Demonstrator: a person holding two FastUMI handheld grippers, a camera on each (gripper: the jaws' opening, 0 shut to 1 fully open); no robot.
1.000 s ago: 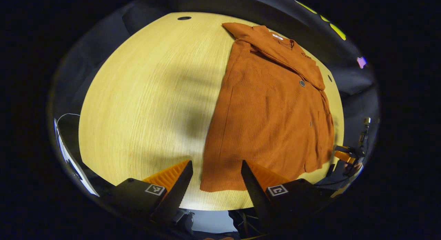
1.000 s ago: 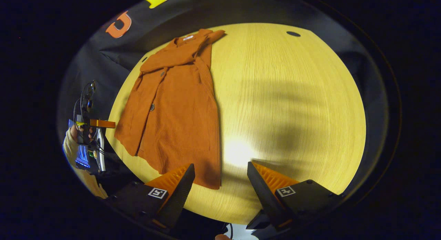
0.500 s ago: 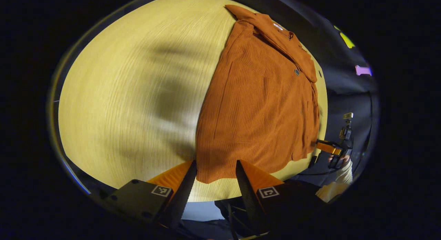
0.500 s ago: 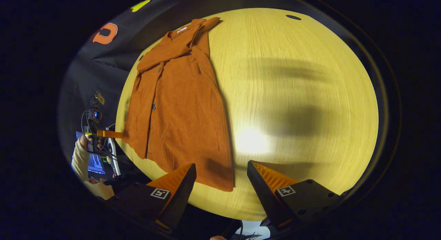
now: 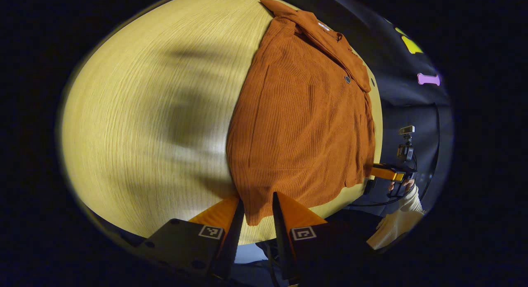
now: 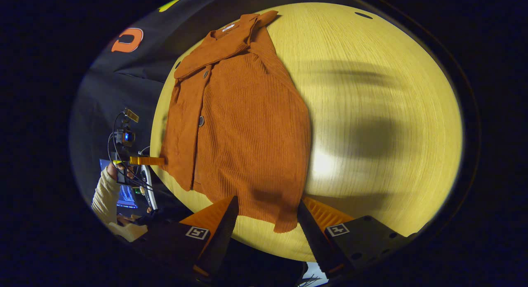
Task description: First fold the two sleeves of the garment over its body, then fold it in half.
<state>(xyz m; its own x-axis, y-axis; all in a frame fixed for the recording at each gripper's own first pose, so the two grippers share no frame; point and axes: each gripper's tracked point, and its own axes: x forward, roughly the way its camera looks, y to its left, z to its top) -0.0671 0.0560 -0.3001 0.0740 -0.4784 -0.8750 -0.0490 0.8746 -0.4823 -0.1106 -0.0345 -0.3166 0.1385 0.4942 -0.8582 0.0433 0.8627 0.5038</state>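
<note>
A rust-orange ribbed shirt lies flat on the light wood table, collar at the far end, with both sleeves folded across its body. My left gripper straddles the near-left hem corner. Its fingers stand close together with a narrow gap, and the cloth lies between them. In the right gripper view the same shirt has its other hem corner between the widely spread fingers of my right gripper, which is open. Each view also shows the other gripper farther off: the right gripper and the left gripper, each beside the hem.
The table's near edge runs just under both grippers. A sleeved hand holds the far gripper off the table's side. A lit screen and cables sit beyond the table edge. Bare wood stretches beside the shirt.
Both grippers moved forward and down onto the hem corners, which now lie between the fingers. The left gripper's fingers have drawn much closer together; the right gripper's stay wide.
</note>
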